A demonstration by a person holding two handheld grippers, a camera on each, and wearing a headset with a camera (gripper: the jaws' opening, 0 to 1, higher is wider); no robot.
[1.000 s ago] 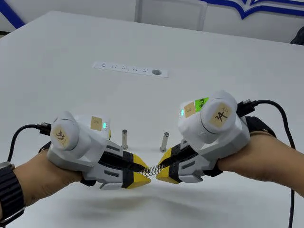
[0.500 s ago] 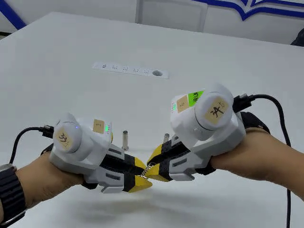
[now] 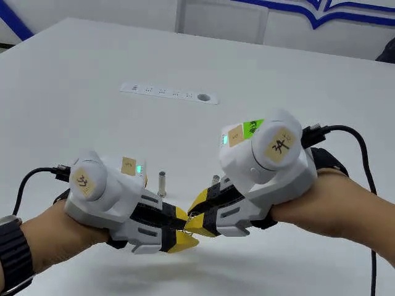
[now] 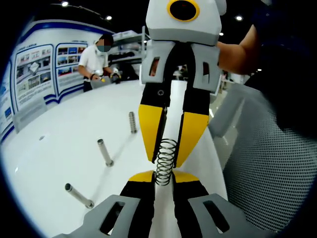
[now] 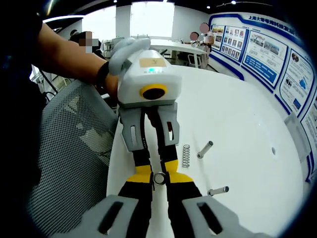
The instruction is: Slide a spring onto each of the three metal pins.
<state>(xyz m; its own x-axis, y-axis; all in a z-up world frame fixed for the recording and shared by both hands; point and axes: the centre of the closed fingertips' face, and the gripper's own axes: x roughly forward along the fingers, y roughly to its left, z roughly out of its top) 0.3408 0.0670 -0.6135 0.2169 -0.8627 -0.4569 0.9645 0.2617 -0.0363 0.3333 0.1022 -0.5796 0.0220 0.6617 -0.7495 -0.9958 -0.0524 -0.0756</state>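
Note:
A small metal spring (image 4: 165, 161) is held by its ends between my two grippers. My left gripper (image 4: 164, 179) is shut on its near end, and the right gripper's yellow fingers (image 4: 151, 130) close on the far end. In the right gripper view the spring (image 5: 159, 178) shows end-on between my right gripper (image 5: 159, 179) tips. In the head view the left gripper (image 3: 183, 238) and right gripper (image 3: 194, 219) meet tip to tip above the table. Two bare pins (image 4: 104, 152) (image 4: 78, 195) stand upright, and a coiled spring (image 4: 132, 122) rises beside them. Beyond the grippers stands a pin (image 3: 162, 183).
A white power strip (image 3: 170, 94) lies farther back on the white table (image 3: 92, 74). A black cable (image 3: 364, 172) trails from the right gripper. A grey mesh chair (image 5: 69, 148) sits at the table's near edge. People stand in the background.
The two grippers have closed in on each other, the right one moving left and down. The spring stretched between their tips is now mostly hidden in the head view.

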